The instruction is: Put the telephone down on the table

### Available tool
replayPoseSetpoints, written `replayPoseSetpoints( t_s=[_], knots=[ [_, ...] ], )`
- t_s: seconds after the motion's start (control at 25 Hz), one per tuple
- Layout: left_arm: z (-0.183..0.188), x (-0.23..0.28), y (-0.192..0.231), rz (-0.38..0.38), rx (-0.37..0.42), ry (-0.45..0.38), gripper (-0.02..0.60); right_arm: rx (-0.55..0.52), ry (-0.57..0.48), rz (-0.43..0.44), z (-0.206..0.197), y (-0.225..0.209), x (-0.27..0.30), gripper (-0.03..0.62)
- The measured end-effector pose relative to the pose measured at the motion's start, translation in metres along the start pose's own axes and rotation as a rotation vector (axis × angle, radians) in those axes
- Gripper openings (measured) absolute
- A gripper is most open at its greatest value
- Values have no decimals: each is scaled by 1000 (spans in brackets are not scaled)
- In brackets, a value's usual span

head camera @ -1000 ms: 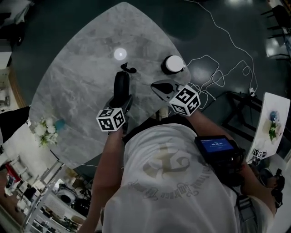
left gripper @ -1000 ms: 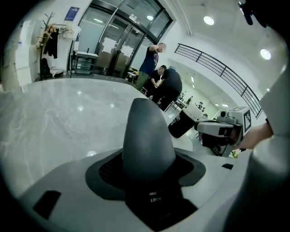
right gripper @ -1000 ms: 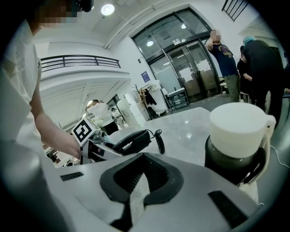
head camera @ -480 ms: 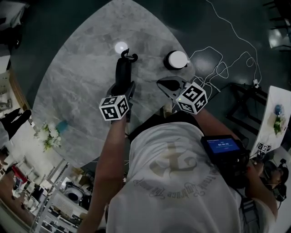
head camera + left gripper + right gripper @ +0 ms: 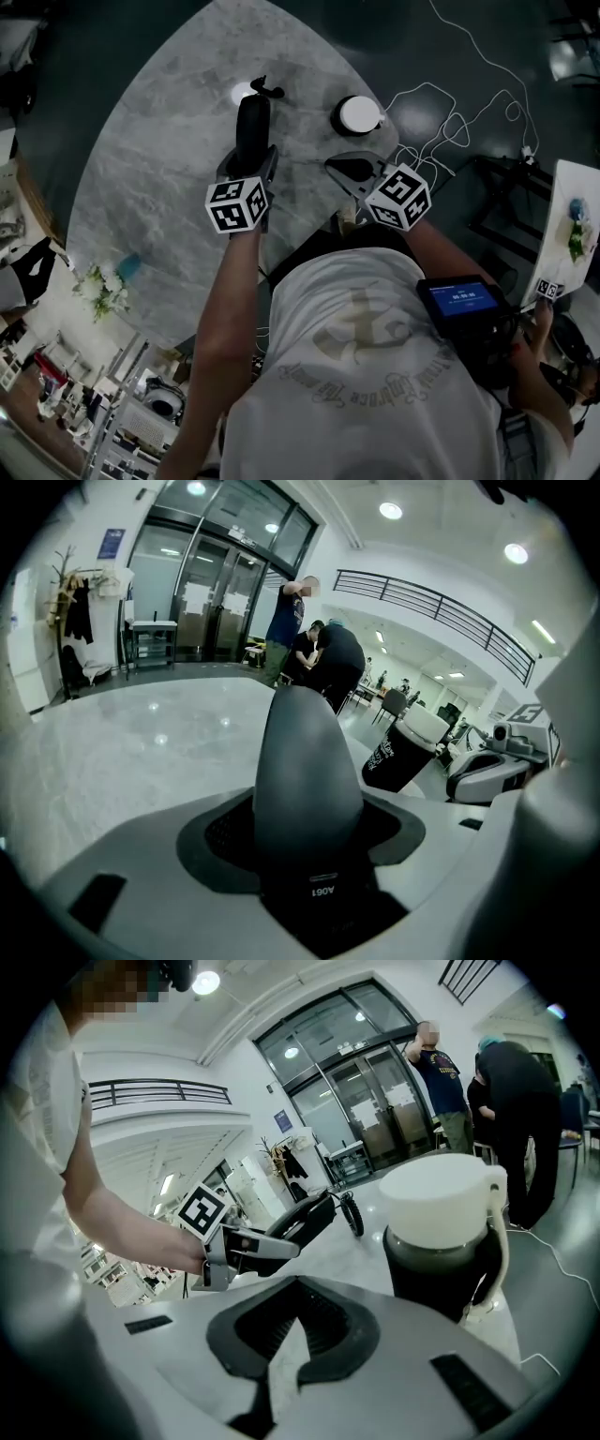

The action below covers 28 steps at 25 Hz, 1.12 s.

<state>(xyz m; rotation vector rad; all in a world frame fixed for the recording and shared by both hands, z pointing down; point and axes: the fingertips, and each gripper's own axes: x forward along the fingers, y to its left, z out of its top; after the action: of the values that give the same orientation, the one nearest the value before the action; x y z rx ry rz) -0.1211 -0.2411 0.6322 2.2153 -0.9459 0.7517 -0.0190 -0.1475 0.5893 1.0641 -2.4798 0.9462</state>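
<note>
The left gripper [image 5: 247, 172] is clamped on the telephone [image 5: 305, 761]. Its jaws are spread wide around the fat black handset, which pokes out ahead of them with a little cord stub [image 5: 269, 89] at the far end. What's changed in the last second: that hand has slid the handset outward over the grey marble surface [image 5: 159, 159], away from the person. The far tip sat short of the bright glare spot [image 5: 242, 93] a moment ago and now sits right beside it. It looks like a level carry, not a drop (in the right gripper view the handset seems to hang tilted above the marble, though I can't tell if the cord end brushes it). The right gripper [image 5: 339, 171] has its jaws together with nothing in them and has basically stayed parked near the white-lidded jug [image 5: 359, 114]. My read is the phone is over a bare patch now, so what's left is lowering it, laying it flat and letting go.
</note>
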Motion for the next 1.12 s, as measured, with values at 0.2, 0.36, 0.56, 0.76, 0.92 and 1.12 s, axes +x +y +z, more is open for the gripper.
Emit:
replayPoseSetpoints(
  t_s=[0.2, 0.36, 0.56, 0.76, 0.92, 1.12],
  knots=[
    [-10, 15, -3, -2, 50, 45, 282, 18, 1, -16, -5, -4, -4, 15],
    [-24, 22, -5, 5, 74, 90, 282, 31, 4, -19, -10, -5, -5, 15],
    [-39, 24, -6, 26, 77, 137, 282, 39, 8, -18, -13, -3, -5, 15],
    [-53, 25, -5, 45, 86, 179, 282, 38, 12, -12, -16, -2, -4, 15],
    [-59, 25, -1, 63, 97, 201, 282, 42, 11, -13, -16, -2, -3, 15],
    [-63, 26, 1, 74, 109, 222, 284, 48, 8, -18, -15, -4, -4, 15]
  ],
)
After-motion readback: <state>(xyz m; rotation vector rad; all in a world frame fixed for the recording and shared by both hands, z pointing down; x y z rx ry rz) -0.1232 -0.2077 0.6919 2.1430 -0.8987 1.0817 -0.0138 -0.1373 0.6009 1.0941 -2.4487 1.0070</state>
